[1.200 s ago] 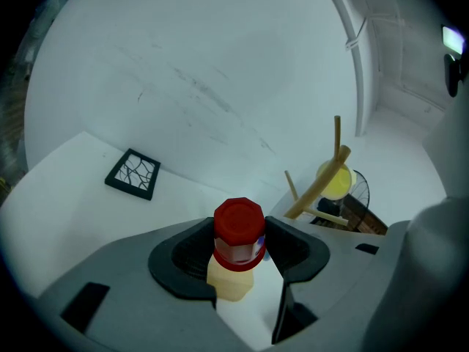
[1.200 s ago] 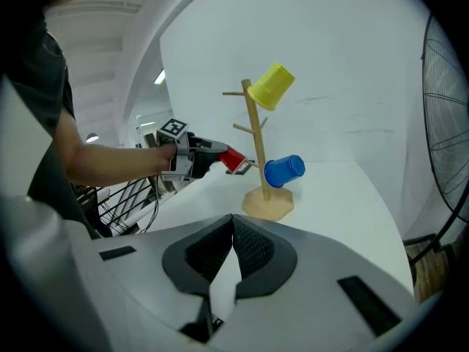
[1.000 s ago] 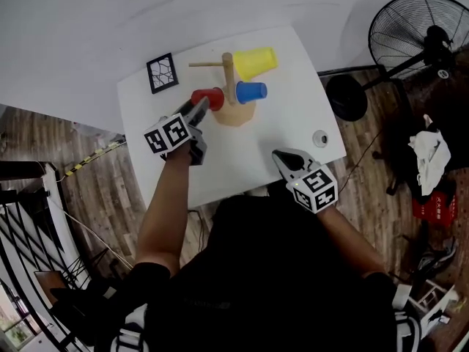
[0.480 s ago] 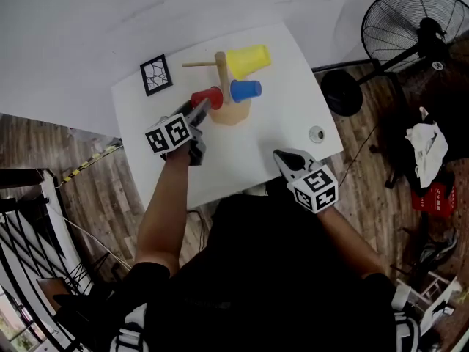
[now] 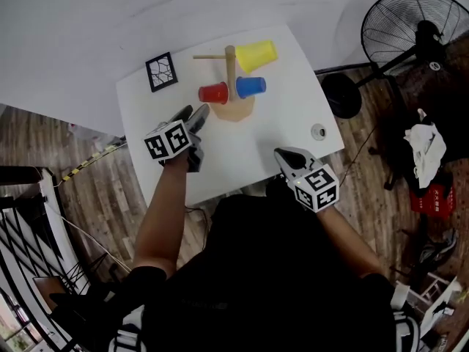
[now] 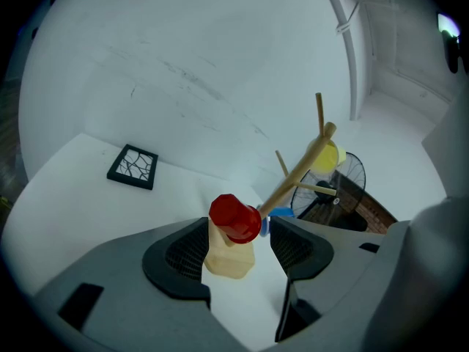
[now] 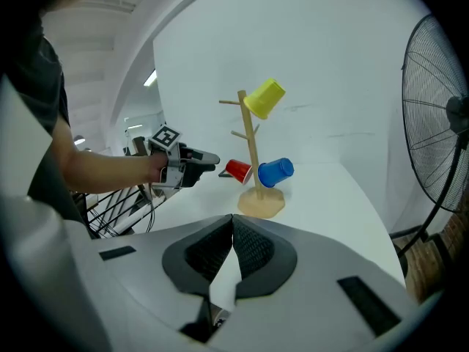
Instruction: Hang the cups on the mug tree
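Note:
A wooden mug tree (image 5: 231,72) stands at the back of the white table (image 5: 293,101). A yellow cup (image 5: 256,54) hangs high on it, a blue cup (image 5: 250,86) low on its right, a red cup (image 5: 213,92) low on its left. My left gripper (image 5: 194,116) sits just short of the red cup, open; its jaws have just been opening and nothing is pressed between them. In the left gripper view the red cup (image 6: 234,218) hangs on its peg beyond the fingertips. My right gripper (image 5: 284,156) rests shut and empty near the table's front edge.
A black framed tile (image 5: 162,72) lies at the table's back left. A small round object (image 5: 319,132) sits near the right edge. A standing fan (image 5: 414,31) is on the floor to the right of the table.
The left gripper has let go of the red cup and drawn back toward the person. The red cup stays hanging on its peg. The right gripper has not moved.

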{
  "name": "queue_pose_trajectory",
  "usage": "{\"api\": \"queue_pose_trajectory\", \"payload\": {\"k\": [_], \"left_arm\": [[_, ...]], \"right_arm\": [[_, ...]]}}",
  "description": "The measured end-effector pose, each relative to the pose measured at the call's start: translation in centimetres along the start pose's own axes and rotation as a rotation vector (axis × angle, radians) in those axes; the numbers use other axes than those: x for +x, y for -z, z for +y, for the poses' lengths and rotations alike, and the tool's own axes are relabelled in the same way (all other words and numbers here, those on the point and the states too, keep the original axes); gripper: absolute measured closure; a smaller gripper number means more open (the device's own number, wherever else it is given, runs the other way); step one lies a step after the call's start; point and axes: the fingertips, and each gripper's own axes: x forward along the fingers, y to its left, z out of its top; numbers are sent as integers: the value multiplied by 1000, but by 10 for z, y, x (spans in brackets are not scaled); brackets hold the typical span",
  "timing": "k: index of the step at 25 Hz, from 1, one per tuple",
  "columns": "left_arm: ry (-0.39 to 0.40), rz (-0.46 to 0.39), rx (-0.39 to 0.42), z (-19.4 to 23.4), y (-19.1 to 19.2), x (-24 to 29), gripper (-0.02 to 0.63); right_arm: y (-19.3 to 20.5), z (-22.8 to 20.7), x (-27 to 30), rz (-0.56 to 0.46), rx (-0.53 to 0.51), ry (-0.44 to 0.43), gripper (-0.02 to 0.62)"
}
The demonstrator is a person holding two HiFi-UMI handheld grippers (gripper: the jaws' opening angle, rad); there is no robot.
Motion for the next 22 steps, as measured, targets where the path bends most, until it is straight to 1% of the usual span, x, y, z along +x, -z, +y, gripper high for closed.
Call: {"api": "queue_pose_trajectory", "payload": {"k": [2,5,8,10,11,12,18,22], "left_arm": [[-3,3,17,-3,3,-7,340],[-3,4,57,-14,9,-20,395],[-2,2,108,-31,17,-34,464],[-27,-5,126,-42,21,-46,538],[-41,-11,132,-48,23,-53,567],[-52,-18,140,-54,24,-59,580],[-100,-13,261,-109,46,-90,591],[-125,-12,316,-145,68,-98,591]], "right_arm": [[-4,4,0,-9,-5,-1,588],[-10,9,-4,-27,-20,-4,588],[-17,7,-9,-51,-28,-11,588],[-25,4,-13,-73,-29,-24,588],[-29,3,-15,-86,-30,-33,588],[-35,1,-17,-100,-31,-42,588],[-60,-6,-39,-164,-21,-122,588],[-70,-5,-60,-206,-19,-182,588]]}}
